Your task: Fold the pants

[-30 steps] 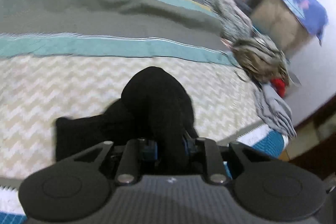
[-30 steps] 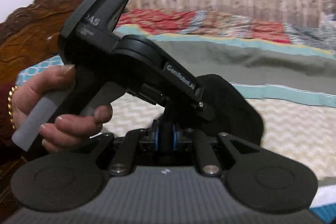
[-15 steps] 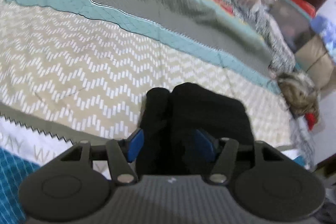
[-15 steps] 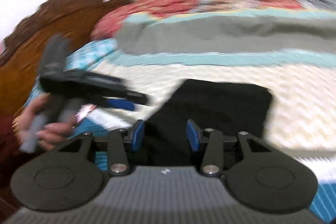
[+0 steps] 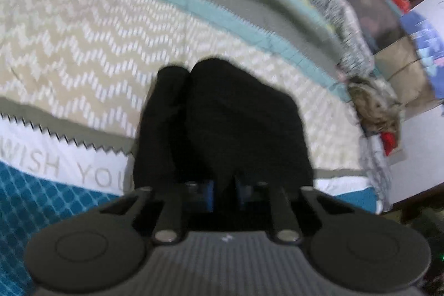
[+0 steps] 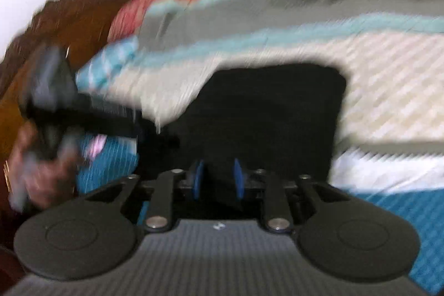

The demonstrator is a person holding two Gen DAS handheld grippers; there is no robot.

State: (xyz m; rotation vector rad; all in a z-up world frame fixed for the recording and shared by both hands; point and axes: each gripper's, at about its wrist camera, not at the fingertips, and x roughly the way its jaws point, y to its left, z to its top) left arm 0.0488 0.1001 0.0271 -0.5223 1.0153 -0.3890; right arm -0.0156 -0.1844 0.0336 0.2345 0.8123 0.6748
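Since half a second ago both sets of jaws have narrowed around the black pants (image 5: 222, 118), which lie folded on the bed's chevron quilt (image 5: 69, 46). Left hand-held gripper (image 5: 224, 192) is clenched on the near edge of the bundle; right hand-held gripper (image 6: 217, 178) sits at the same edge with a gap between its blue pads, nothing visibly clamped. Fabric stretches straight ahead of both
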